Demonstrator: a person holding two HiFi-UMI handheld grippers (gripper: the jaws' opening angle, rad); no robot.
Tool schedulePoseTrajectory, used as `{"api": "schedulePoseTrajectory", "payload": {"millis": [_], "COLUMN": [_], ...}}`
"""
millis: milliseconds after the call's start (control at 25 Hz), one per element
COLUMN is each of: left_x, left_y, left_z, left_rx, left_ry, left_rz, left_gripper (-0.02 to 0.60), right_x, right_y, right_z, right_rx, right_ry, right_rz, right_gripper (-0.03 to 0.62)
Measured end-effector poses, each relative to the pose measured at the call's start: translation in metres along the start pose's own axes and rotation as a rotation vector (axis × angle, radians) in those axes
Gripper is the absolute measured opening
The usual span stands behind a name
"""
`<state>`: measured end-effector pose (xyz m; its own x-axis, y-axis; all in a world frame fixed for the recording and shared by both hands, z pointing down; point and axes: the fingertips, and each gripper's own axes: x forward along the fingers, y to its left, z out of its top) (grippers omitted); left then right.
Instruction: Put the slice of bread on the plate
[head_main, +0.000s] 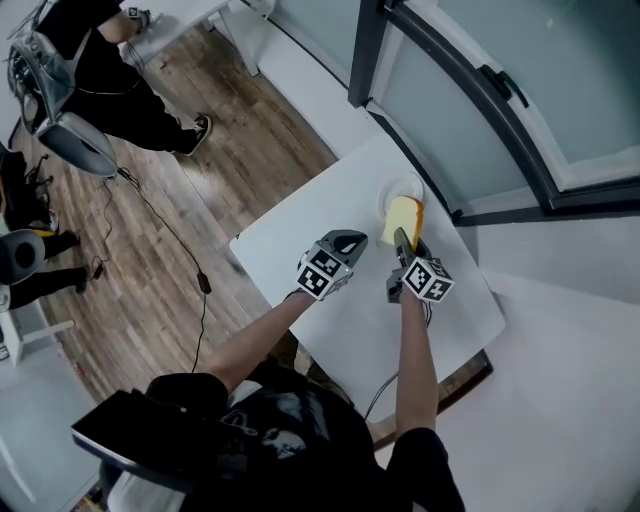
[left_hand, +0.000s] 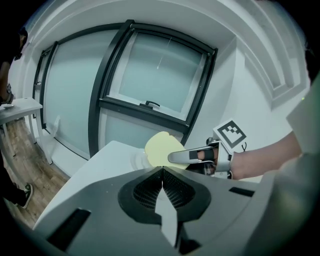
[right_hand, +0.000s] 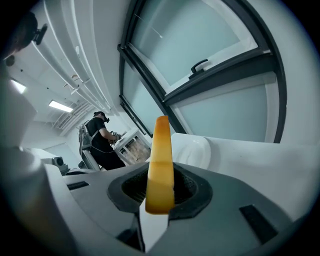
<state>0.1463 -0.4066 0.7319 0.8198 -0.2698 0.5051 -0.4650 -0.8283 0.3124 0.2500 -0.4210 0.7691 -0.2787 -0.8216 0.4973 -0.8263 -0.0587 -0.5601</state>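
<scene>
Bread (right_hand: 160, 165) is pinched on edge in the right gripper (head_main: 402, 242), near the plate (head_main: 398, 186) above mid-frame, not yet laid down. Left gripper (head_main: 352, 240) is closed, empty.

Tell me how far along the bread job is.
Done: the right tool grips the slice of bread on edge. In hand: holding it up near the plate. Remaining: lay it on the plate and let go. The left tool is shut, empty.

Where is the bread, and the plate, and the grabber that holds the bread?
slice of bread (right_hand: 161, 165): right gripper view, on its crust edge.
plate (head_main: 409, 187): head view, on its bare far part.
right gripper (head_main: 402, 240): head view, between its fingertips, where they clamp the bread.
</scene>
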Motion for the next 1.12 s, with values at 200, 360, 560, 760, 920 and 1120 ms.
{"api": "schedulePoseTrajectory", "payload": {"millis": [200,360,560,760,920,1120], "left_x": [0.006,0.008,0.012,0.007,0.005,-0.001], "left_y": [0.014,0.023,0.022,0.013,0.001,-0.006], "left_z": [-0.005,-0.009,-0.008,-0.006,-0.006,-0.008], "left_rx": [-0.029,-0.080,-0.087,-0.083,-0.076,-0.070], "left_ry": [0.020,0.025,0.022,0.015,0.021,0.030], "left_rz": [-0.008,-0.010,-0.033,-0.053,-0.073,-0.079], "left_gripper": [0.006,0.006,0.006,0.006,0.006,0.006], "right_x": [0.045,0.068,0.086,0.082,0.083,0.084], "right_y": [-0.029,-0.034,-0.046,-0.057,-0.070,-0.080], "right_z": [0.003,0.015,0.017,0.022,0.013,-0.001], "right_rx": [0.045,0.066,-0.041,-0.286,-0.379,-0.450], "right_ry": [0.066,0.094,0.122,0.147,0.239,0.318], "right_rz": [-0.055,-0.037,-0.059,-0.206,-0.284,-0.304], "right_gripper": [0.095,0.095,0.097,0.181,0.327,0.444]}}
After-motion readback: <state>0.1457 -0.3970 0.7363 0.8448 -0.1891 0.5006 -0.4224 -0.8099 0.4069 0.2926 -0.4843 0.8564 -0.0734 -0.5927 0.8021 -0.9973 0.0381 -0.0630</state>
